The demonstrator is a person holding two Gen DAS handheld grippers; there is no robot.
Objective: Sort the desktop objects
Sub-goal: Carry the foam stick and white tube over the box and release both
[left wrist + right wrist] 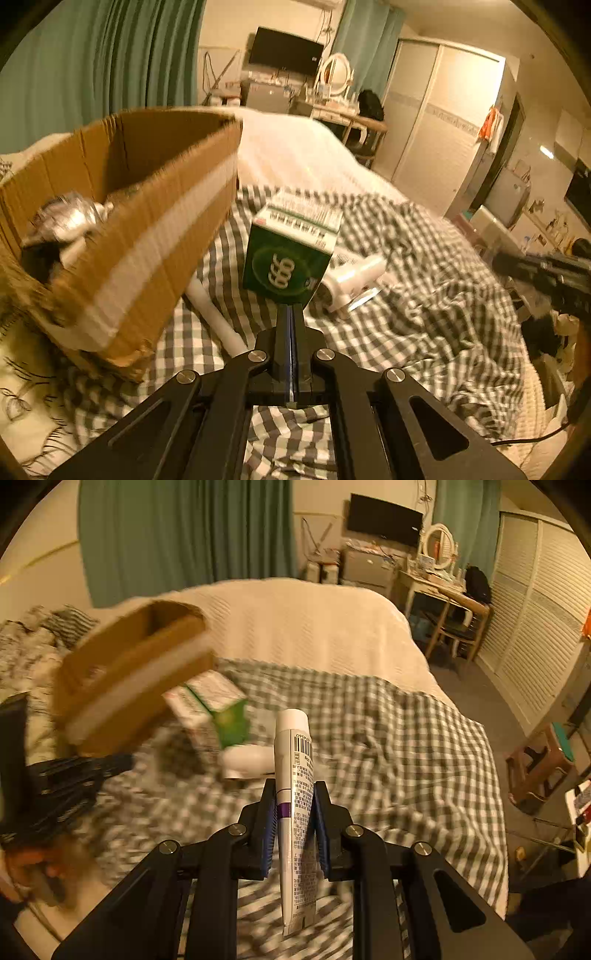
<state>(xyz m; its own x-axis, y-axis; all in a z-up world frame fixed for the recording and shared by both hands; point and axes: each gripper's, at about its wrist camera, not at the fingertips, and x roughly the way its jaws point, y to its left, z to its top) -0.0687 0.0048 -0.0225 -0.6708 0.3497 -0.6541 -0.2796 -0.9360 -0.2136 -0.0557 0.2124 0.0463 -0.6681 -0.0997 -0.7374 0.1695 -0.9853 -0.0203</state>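
Note:
My left gripper (293, 312) is shut, its fingertips pinching the lower edge of a green carton marked 999 (288, 264), which hangs above the checked blanket. Close on its left stands an open cardboard box (122, 229) with silvery items (70, 218) inside. In the right wrist view my right gripper (294, 805) is shut on a white tube (295, 775) with a purple band, held upright with its cap up. That view also shows the green carton (221, 712), the cardboard box (136, 679) and the blurred left gripper (77, 779).
A white bottle-like item (354, 277) and a long white tube (218, 314) lie on the checked blanket (424, 295). A white bedspread (314, 627) covers the far half of the bed. A desk with a mirror (439, 576), a wardrobe and a stool (539, 764) stand to the right.

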